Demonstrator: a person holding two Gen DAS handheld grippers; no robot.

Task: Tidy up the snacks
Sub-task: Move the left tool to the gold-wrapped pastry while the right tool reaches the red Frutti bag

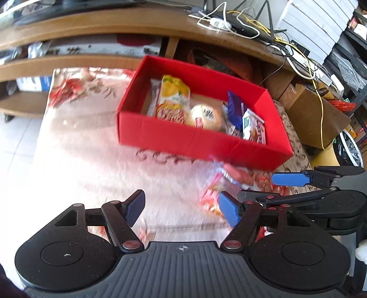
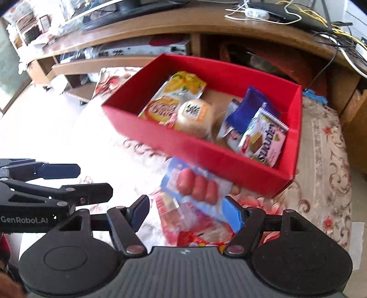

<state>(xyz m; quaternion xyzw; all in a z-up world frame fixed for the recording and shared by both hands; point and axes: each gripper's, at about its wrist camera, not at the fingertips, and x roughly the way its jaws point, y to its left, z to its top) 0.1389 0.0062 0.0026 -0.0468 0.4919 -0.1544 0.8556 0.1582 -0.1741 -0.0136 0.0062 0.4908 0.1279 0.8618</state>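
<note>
A red box (image 1: 183, 139) (image 2: 206, 155) stands on a patterned cloth and holds several snacks: a yellow packet (image 2: 174, 96), a round bun (image 2: 195, 117), a blue packet (image 2: 250, 110) and a white wafer packet (image 2: 263, 137). In front of the box lies a sausage pack (image 2: 197, 185) on a red packet (image 2: 195, 227); both also show blurred in the left wrist view (image 1: 220, 185). My right gripper (image 2: 187, 213) is open, its jaws either side of the sausage pack. My left gripper (image 1: 181, 208) is open and empty over the cloth, left of the packs.
A wooden TV stand (image 1: 114, 20) with shelves runs behind the box. Cables and a router (image 1: 243, 25) lie on its top. A cardboard box (image 1: 314, 114) stands at the right. White tiled floor (image 1: 13, 137) is at the left.
</note>
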